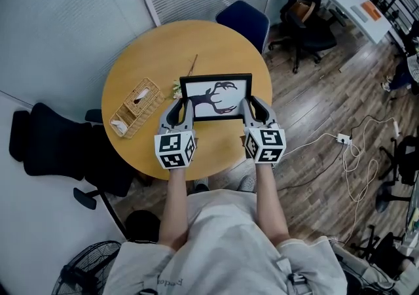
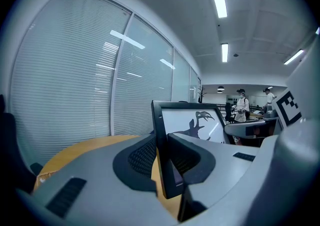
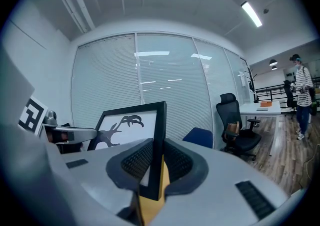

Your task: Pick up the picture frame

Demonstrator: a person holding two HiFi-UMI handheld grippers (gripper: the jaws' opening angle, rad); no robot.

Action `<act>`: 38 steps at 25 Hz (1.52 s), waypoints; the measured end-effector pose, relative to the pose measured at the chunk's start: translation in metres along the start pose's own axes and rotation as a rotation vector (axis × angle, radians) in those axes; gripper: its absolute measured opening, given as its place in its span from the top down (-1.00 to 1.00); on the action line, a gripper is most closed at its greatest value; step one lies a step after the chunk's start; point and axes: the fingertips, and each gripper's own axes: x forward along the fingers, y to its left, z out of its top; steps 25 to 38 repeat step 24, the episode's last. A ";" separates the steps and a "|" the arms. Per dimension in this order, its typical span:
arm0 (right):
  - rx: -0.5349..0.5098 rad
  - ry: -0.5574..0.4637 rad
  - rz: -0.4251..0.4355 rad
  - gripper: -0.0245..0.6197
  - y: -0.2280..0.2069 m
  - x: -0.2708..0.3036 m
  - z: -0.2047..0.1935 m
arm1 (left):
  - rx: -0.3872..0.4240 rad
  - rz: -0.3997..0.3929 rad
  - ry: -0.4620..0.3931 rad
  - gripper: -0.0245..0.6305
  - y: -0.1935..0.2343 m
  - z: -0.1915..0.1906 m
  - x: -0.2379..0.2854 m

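The black picture frame with a dark antler-like drawing on white is held over the round wooden table, its face tilted up toward me. My left gripper is shut on its left edge and my right gripper on its right edge. In the left gripper view the frame stands upright, its black border pinched between the ribbed pads of the left gripper. The right gripper view shows the frame from its other side, its edge clamped in the right gripper.
A wicker basket with white items sits left of the frame, and a thin stick lies behind it. A blue chair stands at the far rim, a black chair at the left. Cables trail over the floor.
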 end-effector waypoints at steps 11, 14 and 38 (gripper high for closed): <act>-0.006 0.002 -0.003 0.69 -0.005 -0.009 0.002 | -0.001 -0.014 -0.002 0.66 -0.009 0.002 -0.001; -0.005 -0.001 -0.006 0.69 -0.007 -0.011 0.002 | -0.003 -0.017 -0.006 0.65 -0.011 0.003 -0.001; -0.010 -0.003 -0.004 0.69 -0.003 -0.004 0.003 | -0.009 -0.009 -0.006 0.66 -0.005 0.003 0.001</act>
